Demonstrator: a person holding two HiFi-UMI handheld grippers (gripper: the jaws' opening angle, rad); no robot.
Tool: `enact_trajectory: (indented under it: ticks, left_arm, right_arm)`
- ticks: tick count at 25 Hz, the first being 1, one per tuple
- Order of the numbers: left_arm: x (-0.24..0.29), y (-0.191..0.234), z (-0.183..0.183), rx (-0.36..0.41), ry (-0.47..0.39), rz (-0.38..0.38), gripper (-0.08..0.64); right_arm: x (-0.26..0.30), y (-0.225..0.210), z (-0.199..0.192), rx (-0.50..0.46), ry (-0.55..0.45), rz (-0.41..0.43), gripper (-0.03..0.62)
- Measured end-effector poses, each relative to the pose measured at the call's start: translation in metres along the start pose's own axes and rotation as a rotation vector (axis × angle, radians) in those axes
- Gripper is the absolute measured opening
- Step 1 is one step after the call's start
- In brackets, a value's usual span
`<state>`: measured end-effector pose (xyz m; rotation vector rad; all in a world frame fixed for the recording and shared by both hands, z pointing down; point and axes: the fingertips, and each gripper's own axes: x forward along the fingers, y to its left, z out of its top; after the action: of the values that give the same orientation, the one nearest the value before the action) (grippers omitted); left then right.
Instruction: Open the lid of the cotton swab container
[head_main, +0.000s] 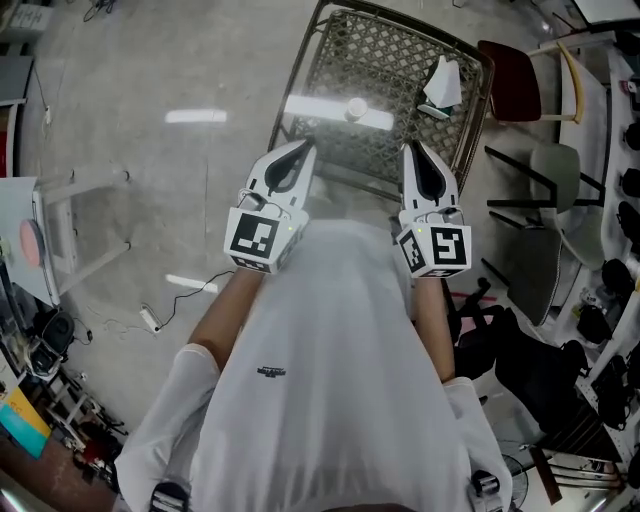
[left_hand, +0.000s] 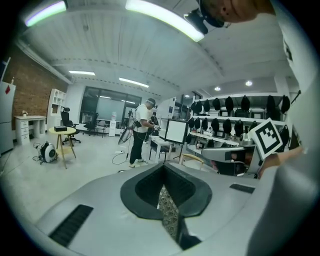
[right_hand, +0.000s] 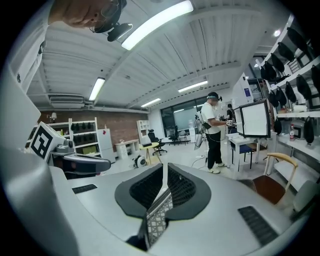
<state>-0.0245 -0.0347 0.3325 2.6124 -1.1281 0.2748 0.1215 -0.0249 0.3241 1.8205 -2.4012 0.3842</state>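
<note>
Glass over a metal lattice is making up the table (head_main: 380, 50) ahead of me, and both claws are hanging with their tips showing over its near edge. The left gripper (head_main: 298, 150) is holding its jaws pressed together on nothing, and the right gripper (head_main: 414, 152) is doing the same: jaws together, nothing between them. They are pointing toward the table side by side, apart from each other. What I am taking for the container (head_main: 355, 108), a small round white thing, is sitting near the table's middle, beyond the two tips. It is showing too small for me to make out its lid. A crumpled white sheet (head_main: 443, 85) is lying toward the table's right side, and a red chair (head_main: 508, 80) is standing just beside the table on that side.
</note>
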Motion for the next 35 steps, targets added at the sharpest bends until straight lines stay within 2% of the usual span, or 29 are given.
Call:
enact_trajectory:
  ticks: [6, 10, 15, 20, 22, 23, 31, 35]
  left_arm:
    - [0.018, 0.002, -0.020, 0.047, 0.030, -0.010, 0.002]
    - [0.037, 0.003, -0.049, 0.073, 0.106, -0.041, 0.002]
    - [0.057, 0.010, -0.084, 0.084, 0.138, -0.043, 0.003]
    - [0.082, 0.022, -0.116, 0.136, 0.152, -0.018, 0.006]
    - [0.096, 0.024, -0.129, 0.133, 0.156, -0.028, 0.084]
    - [0.103, 0.025, -0.136, 0.128, 0.159, -0.033, 0.097]
    - [0.152, 0.033, -0.198, 0.167, 0.216, -0.084, 0.125]
    - [0.169, 0.035, -0.224, 0.183, 0.238, -0.109, 0.175]
  right_arm:
    - [0.009, -0.007, -0.016, 0.004, 0.017, -0.002, 0.002]
    - [0.018, -0.011, -0.038, 0.007, 0.055, -0.002, 0.002]
    - [0.034, -0.011, -0.066, -0.024, 0.092, 0.022, 0.002]
    - [0.049, -0.016, -0.088, -0.015, 0.114, 0.022, 0.002]
    - [0.056, -0.022, -0.096, -0.009, 0.120, 0.020, 0.002]
    - [0.059, -0.025, -0.100, -0.008, 0.123, 0.019, 0.002]
    - [0.080, -0.033, -0.128, -0.018, 0.150, 0.029, 0.002]
    - [0.086, -0.038, -0.146, -0.013, 0.169, 0.022, 0.002]
